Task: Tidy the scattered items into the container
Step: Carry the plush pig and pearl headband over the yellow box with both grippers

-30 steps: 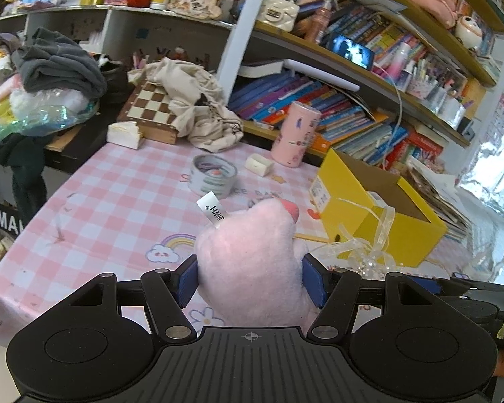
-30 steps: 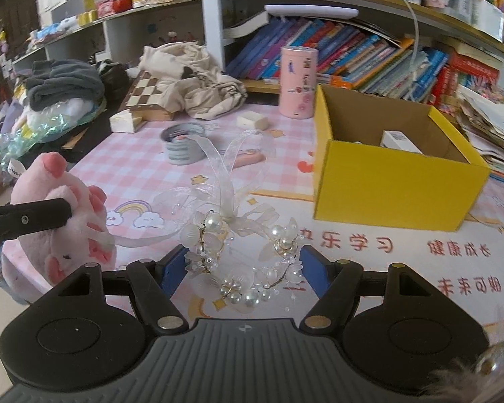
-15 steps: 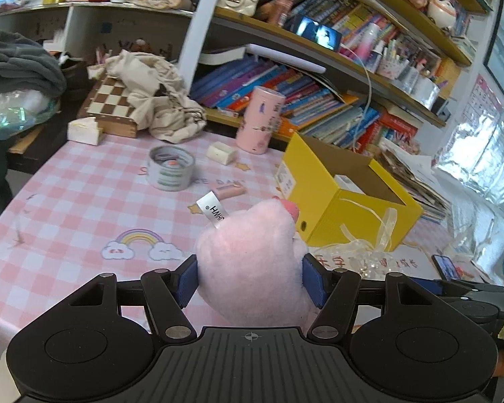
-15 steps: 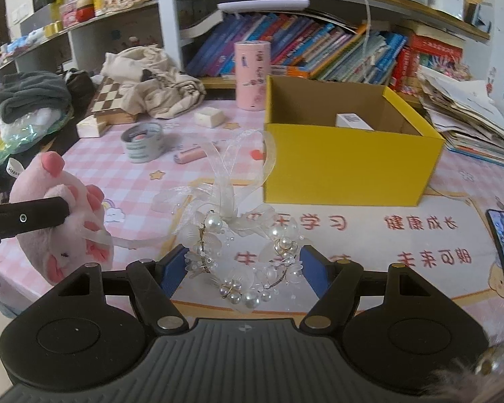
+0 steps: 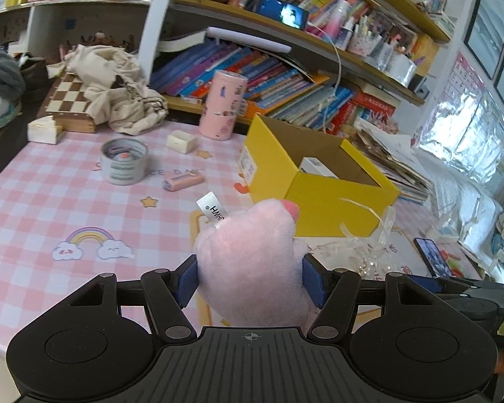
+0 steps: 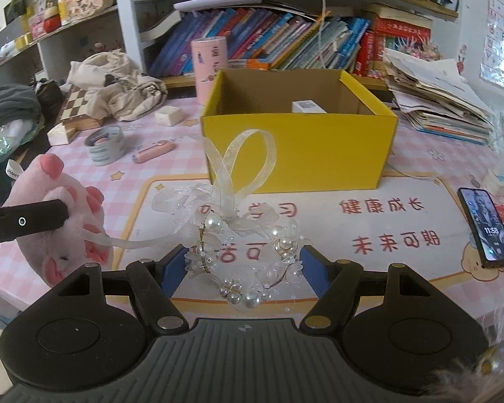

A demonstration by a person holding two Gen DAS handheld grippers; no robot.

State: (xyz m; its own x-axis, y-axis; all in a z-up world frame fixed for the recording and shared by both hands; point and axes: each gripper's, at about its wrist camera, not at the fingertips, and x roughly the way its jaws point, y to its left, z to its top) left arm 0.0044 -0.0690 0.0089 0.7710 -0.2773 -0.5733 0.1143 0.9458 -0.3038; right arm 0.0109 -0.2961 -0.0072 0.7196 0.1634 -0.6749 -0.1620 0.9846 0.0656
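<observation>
Cluttered bookshelves (image 6: 285, 43) behind table with pink checked cloth (image 5: 50, 208); bright foil-covered window (image 5: 470, 141) at right.

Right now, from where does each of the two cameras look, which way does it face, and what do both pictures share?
Left wrist: sits behind the left gripper, facing over the pink checked table to the bookshelves; jaws closed on a pink plush toy.
Right wrist: sits behind the right gripper, facing the yellow box squarely; jaws closed on a pearl hair wreath; no hand shows clearly in either view.
Shared: the box, plush toy, wreath, pink cylinder, tape roll, phone.
</observation>
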